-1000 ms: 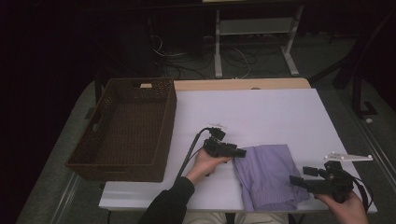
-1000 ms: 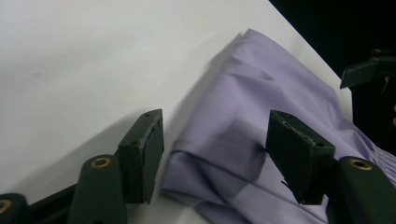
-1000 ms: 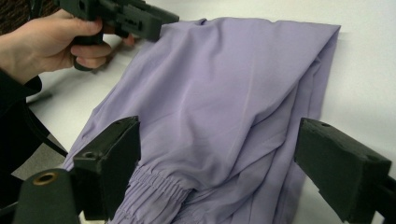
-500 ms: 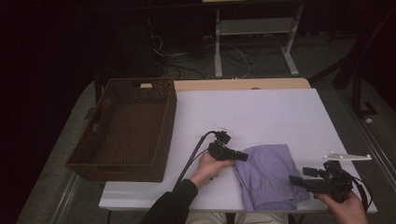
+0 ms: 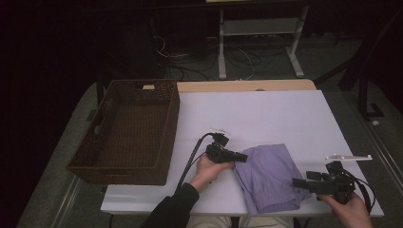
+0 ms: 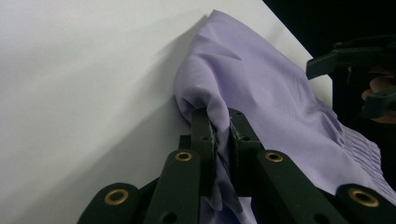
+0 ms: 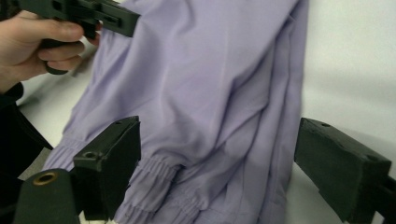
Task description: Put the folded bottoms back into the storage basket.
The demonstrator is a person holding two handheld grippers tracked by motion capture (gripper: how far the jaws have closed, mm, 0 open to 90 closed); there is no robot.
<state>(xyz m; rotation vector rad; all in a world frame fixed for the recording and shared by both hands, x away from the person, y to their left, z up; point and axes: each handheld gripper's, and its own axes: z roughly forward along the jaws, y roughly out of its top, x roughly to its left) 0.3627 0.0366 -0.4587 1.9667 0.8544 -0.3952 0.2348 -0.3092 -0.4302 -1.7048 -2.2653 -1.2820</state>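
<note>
While the brown wicker basket [image 5: 124,130] sits out at nine o'clock on the white counter [image 5: 266,114], I've got both hands low on the near side. My left tongs [image 5: 241,156], just past the basket toward six o'clock, have just been closing and are now clamped on a bunched fold at the left edge of the lilac garment [image 5: 266,175]; in the left gripper view the cloth [image 6: 261,93] is pinched up between the two black pads, lifted a little off the counter. The garment itself lies folded at about five o'clock, near the front edge, its gathered elastic hem facing me. Further right, at four o'clock, my right tongs [image 5: 298,182] point leftward at the garment's right edge, jaws standing wide apart. In the right gripper view they straddle the hem end of the cloth [image 7: 210,93] with nothing pressed between them. A small white strip [image 5: 348,156] lies just beyond that hand.
</note>
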